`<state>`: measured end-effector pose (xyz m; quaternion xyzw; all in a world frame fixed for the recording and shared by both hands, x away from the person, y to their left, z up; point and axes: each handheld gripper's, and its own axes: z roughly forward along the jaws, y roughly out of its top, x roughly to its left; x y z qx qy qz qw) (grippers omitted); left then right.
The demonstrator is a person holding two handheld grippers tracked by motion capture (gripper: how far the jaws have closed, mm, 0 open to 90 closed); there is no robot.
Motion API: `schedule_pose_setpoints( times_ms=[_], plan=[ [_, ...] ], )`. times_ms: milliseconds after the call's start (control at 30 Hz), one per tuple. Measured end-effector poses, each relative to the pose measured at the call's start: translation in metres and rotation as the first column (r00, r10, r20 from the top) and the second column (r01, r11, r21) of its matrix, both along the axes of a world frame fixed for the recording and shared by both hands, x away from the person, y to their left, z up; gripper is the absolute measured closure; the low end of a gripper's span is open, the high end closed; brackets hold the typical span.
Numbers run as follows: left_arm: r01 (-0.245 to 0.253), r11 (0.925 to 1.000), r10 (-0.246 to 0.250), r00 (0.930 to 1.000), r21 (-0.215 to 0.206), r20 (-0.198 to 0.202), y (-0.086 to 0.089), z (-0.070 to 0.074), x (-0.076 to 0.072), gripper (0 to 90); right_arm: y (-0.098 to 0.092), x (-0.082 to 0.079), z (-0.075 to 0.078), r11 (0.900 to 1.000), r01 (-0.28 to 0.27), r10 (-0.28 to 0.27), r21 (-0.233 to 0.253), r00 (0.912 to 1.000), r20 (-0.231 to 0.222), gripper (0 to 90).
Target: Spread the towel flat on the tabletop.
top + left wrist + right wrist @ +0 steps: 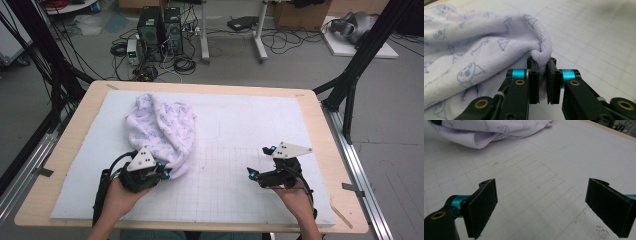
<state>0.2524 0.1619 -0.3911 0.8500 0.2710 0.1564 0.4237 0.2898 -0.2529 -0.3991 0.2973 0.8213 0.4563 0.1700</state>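
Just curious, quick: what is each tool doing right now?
Left tool: closed, pinching a fold of the pale lilac printed terry towel.
Right tool: open, holding nothing.

Crumpled towel, left of centre in the high view

The towel (160,131) is pale lilac-white with a faint blue cartoon print, bunched in soft folds and running from the upper left down toward the middle of the frame. In the left gripper view a fold at its lower edge (541,56) sits pinched between the left gripper (542,75) jaws.
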Motion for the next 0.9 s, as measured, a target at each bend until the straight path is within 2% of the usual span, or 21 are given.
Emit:
schedule_pose_setpoints(
  times_ms=[33, 100, 133, 167, 300, 433, 467, 600, 700, 733, 833, 900],
  plan=[
    [0.007, 0.9999, -0.007, 1.0000, -0.010, -0.006, 0.002, -0.002, -0.003, 69.3, 0.004, 0.001, 0.000, 1.000, -0.011, 0.011, -0.002, 0.9999, -0.007, 9.8],
    [0.008, 0.9995, -0.008, 0.9999, -0.032, -0.015, 0.007, -0.004, -0.004, 56.7, 0.011, 0.003, 0.000, 1.000, -0.027, 0.027, -0.005, 0.9996, -0.012, 9.8],
    [0.005, 0.9993, -0.005, 0.9999, -0.036, -0.010, 0.009, -0.004, -0.004, 56.7, 0.011, 0.003, 0.000, 1.000, -0.027, 0.027, -0.005, 0.9996, -0.012, 9.8],
    [-0.006, 0.9993, 0.006, 1.0000, -0.037, -0.005, 0.011, -0.004, -0.004, 46.1, 0.019, 0.005, 0.001, 0.999, -0.048, 0.048, -0.010, 0.9988, -0.013, 9.8],
    [-0.027, 0.9982, 0.027, 0.9996, -0.054, 0.010, 0.018, 0.001, -0.001, 38.3, 0.037, 0.011, 0.002, 0.996, -0.086, 0.085, -0.027, 0.9962, -0.020, 10.2],
    [-0.057, 0.9968, 0.059, 0.9979, -0.057, 0.027, 0.025, 0.002, 0.011, 37.2, 0.050, 0.016, 0.002, 0.992, -0.117, 0.116, -0.040, 0.9929, -0.026, 10.7],
    [-0.065, 0.9964, 0.067, 0.9975, -0.054, 0.024, 0.027, 0.001, 0.015, 36.7, 0.059, 0.020, 0.001, 0.989, -0.144, 0.143, -0.043, 0.9891, -0.034, 15.5],
    [-0.099, 0.9942, 0.100, 0.9950, -0.041, 0.007, 0.029, -0.008, 0.032, 35.7, 0.072, 0.026, -0.001, 0.984, -0.175, 0.173, -0.045, 0.9841, -0.041, 15.6],
    [-0.109, 0.9940, 0.109, 0.9941, -0.012, -0.004, 0.027, -0.017, 0.041, 37.1, 0.083, 0.035, -0.004, 0.980, -0.193, 0.191, -0.041, 0.9802, -0.054, 15.9],
    [-0.107, 0.9942, 0.107, 0.9943, -0.008, -0.004, 0.026, -0.019, 0.043, 41.2, 0.089, 0.040, -0.006, 0.979, -0.199, 0.197, -0.036, 0.9782, -0.067, 16.1],
    [-0.099, 0.9950, 0.099, 0.9949, 0.015, -0.018, 0.022, -0.025, 0.049, 45.7, 0.094, 0.044, -0.007, 0.978, -0.206, 0.203, -0.037, 0.9765, -0.074, 17.1],
    [-0.097, 0.9941, 0.098, 0.9951, 0.047, -0.016, 0.019, -0.029, 0.052, 51.2, 0.099, 0.050, -0.008, 0.977, -0.211, 0.208, -0.032, 0.9750, -0.077, 18.4]
  ],
)
